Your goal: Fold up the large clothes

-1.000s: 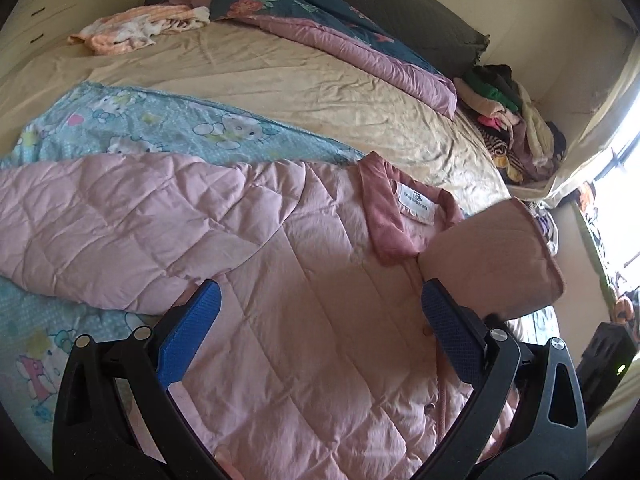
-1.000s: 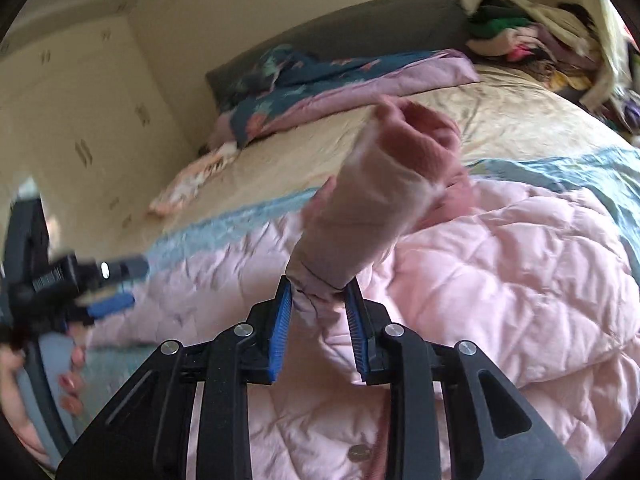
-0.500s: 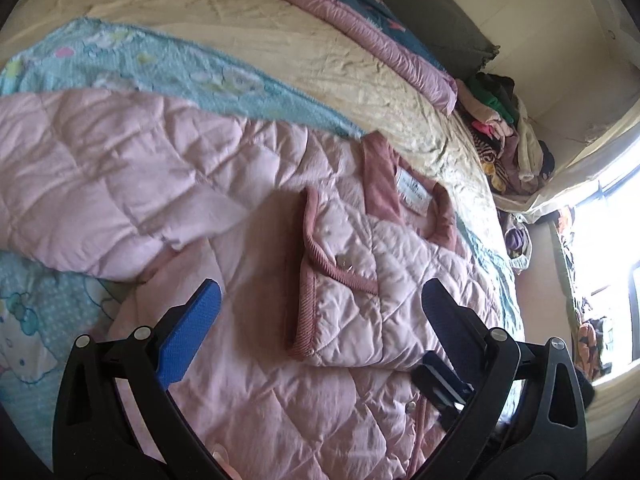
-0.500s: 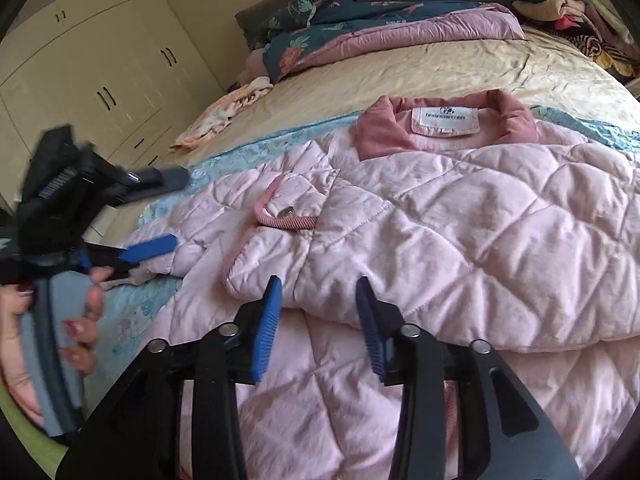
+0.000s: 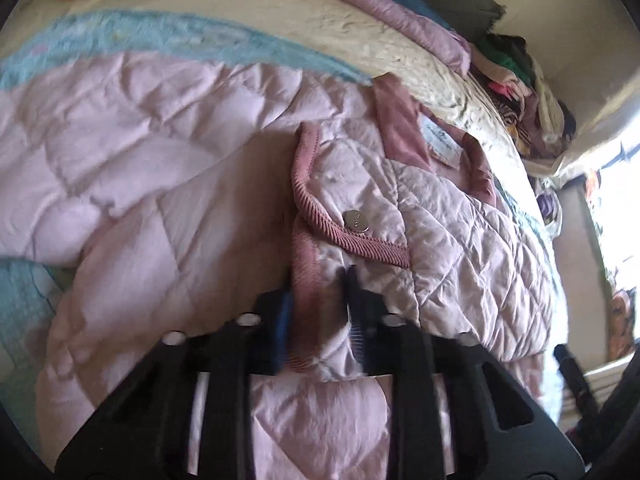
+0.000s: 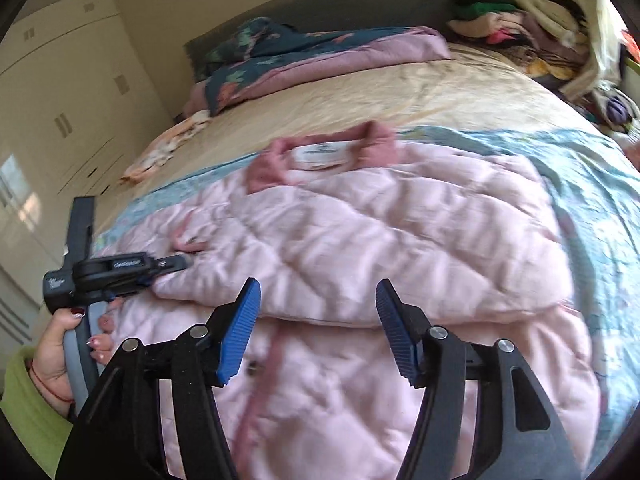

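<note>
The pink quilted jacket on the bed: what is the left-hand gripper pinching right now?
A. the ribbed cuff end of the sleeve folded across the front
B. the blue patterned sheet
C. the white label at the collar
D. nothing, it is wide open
A: in the left wrist view the left gripper is shut on the ribbed darker-pink cuff of the sleeve folded over the pink quilted jacket, just below a metal snap.

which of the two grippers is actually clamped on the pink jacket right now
The left gripper: its jaws pinch the ribbed cuff of the sleeve folded across the pink jacket. The right gripper is open, holding nothing.
</note>
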`<state>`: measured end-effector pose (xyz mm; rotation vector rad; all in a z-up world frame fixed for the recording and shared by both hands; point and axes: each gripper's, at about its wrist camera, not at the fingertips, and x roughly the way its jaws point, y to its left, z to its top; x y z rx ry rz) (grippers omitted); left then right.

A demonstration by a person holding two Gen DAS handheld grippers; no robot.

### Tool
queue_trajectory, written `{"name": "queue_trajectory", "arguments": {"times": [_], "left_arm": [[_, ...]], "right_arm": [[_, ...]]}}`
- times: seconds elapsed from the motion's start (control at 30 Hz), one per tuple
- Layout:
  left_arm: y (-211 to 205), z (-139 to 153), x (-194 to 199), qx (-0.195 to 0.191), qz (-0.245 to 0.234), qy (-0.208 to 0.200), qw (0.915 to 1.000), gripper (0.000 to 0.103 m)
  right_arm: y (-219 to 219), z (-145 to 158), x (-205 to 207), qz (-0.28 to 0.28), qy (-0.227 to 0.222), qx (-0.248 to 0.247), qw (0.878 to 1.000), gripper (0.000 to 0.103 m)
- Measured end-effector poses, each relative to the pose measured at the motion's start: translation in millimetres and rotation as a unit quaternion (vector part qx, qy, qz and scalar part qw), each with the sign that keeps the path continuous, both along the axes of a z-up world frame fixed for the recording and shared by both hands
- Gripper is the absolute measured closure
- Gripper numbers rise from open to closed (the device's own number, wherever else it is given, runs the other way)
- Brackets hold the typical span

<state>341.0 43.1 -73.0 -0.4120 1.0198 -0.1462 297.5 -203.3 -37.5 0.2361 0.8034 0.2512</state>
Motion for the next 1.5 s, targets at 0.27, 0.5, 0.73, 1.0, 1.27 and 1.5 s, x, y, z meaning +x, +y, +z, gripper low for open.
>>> {"name": "queue_trajectory", "arguments": {"times": [0.27,0.5,0.73,1.0,1.27,1.5], "left_arm": [[11.7,47.0,-4.4,0.025,-0.008,-0.063,0.9977,0.097],[9.1,27.4,-4.1,0.069,-0.012,-0.042,0.9967,0.097],[8.6,3.0,-3.4,0.085,-0.012,-0.022,0.9961,0.093],[5.9,-5.0,-3.2,0.089,-0.018,-0.019,0.9957,0.089],[7.0,8.2,-17.7,0.098,-0.023,-0.024,0.9946,0.072],[19.9,30.0,-39.5,0.079,-0.016,-0.037,0.996,0.015]], "right_arm": [[-43.5,-2.6,0.1,-0.044,-0.002,0.001,0.999,0.044],[-51.3,-10.4,9.0,-0.052,0.012,-0.007,0.999,0.036],[-58.0,-35.5,32.3,-0.076,0.071,-0.033,0.994,0.03],[-67.6,-71.7,43.8,-0.09,0.103,-0.028,0.99,0.03],[-58.4,-38.8,23.0,-0.084,0.073,-0.001,0.994,0.029],[-31.3,-9.2,8.9,-0.064,0.044,0.007,0.997,0.013]]}}
